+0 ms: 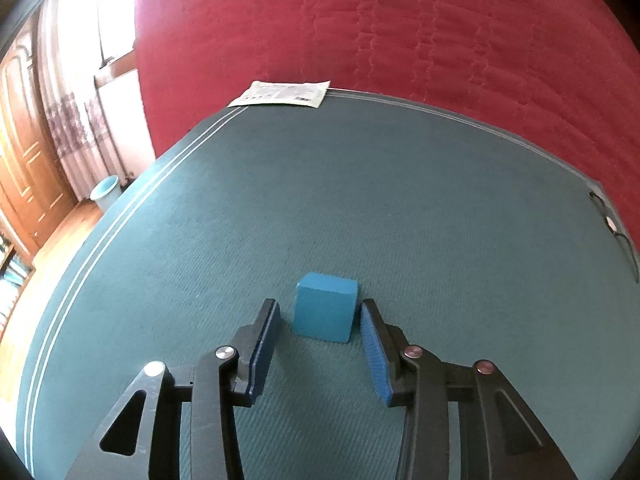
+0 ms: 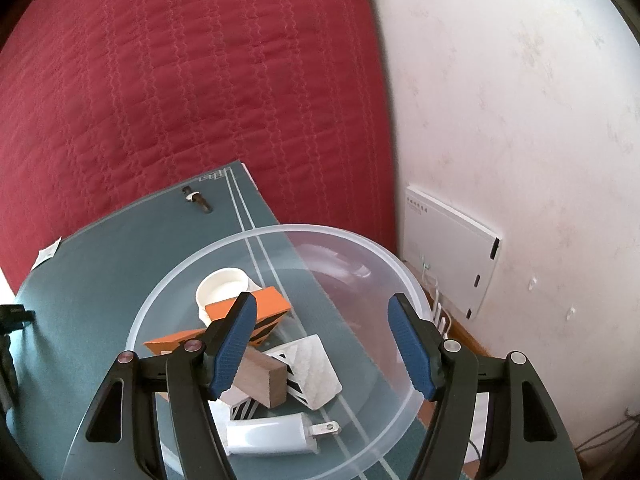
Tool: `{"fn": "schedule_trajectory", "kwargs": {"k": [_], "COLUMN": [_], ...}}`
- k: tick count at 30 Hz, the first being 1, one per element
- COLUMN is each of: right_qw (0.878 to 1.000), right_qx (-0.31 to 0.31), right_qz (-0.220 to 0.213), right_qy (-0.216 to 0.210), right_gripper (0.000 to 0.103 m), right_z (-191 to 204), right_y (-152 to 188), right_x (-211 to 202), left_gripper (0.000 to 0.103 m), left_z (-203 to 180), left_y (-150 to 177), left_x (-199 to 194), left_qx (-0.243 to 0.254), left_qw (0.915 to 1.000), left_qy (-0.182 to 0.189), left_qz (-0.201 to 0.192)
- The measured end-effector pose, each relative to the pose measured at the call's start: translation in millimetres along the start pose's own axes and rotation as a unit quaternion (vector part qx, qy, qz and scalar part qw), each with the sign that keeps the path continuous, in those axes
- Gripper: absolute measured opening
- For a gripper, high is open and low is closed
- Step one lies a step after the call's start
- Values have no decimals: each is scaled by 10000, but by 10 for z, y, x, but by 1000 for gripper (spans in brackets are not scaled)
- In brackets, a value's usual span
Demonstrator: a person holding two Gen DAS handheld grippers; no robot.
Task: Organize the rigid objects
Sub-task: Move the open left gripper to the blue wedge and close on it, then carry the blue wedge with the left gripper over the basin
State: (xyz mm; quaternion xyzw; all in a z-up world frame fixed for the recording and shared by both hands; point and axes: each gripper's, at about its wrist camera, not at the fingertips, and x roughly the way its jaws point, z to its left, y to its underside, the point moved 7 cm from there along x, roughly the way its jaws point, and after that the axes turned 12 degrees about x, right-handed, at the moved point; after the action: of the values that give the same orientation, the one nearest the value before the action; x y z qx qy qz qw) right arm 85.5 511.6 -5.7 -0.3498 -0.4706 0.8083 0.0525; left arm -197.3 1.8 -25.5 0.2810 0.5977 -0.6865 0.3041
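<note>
The left tongs (image 1: 320, 320) stood narrow around a blue block (image 1: 325, 306) mid-tabletop (image 1: 400, 200), gap at one pad. The right tongs (image 2: 322, 322) hung wide, empty, over a clear bowl (image 2: 384, 360).

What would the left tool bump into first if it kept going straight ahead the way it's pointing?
Most likely the blue block. It sits on the green mat right in front of the left tool, partly between the tips. The right tip looks very near it; whether it touches, I can't tell.
</note>
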Motion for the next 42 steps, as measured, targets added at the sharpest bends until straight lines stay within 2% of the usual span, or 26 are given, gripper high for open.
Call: {"fn": "schedule_trajectory", "kwargs": {"k": [1,4,15,24,35,42], "right_qw": [10000,10000,9999,9999,9999,9999], "right_qx": [-2,2,-57,-56,27,50], "right_qz": [-3,-1,-99,-96,-111,-124], "right_qy": [0,11,20,18,1,-17], "right_gripper": [69,69,69,69,69,69], "right_z": [2,0,36,45,-7,-7], "right_y": [1,12,15,10,1,-16], "right_x": [-1,5,5,21,-22,-31], "left_gripper": [43,32,32,32,32,32], "left_z": [-2,-37,-140,-507,-1170,-1602], "left_y": [-9,-31,39,122,205,298], "left_x": [8,18,-54,-338,-772,-1004], "left_qx": [38,149,337,629,1155,1491], "left_qw": [10000,9999,9991,9956,9831,9708], "left_qy": [6,54,187,610,1300,1778], "left_qz": [-9,-47,-148,-343,-565,-608]}}
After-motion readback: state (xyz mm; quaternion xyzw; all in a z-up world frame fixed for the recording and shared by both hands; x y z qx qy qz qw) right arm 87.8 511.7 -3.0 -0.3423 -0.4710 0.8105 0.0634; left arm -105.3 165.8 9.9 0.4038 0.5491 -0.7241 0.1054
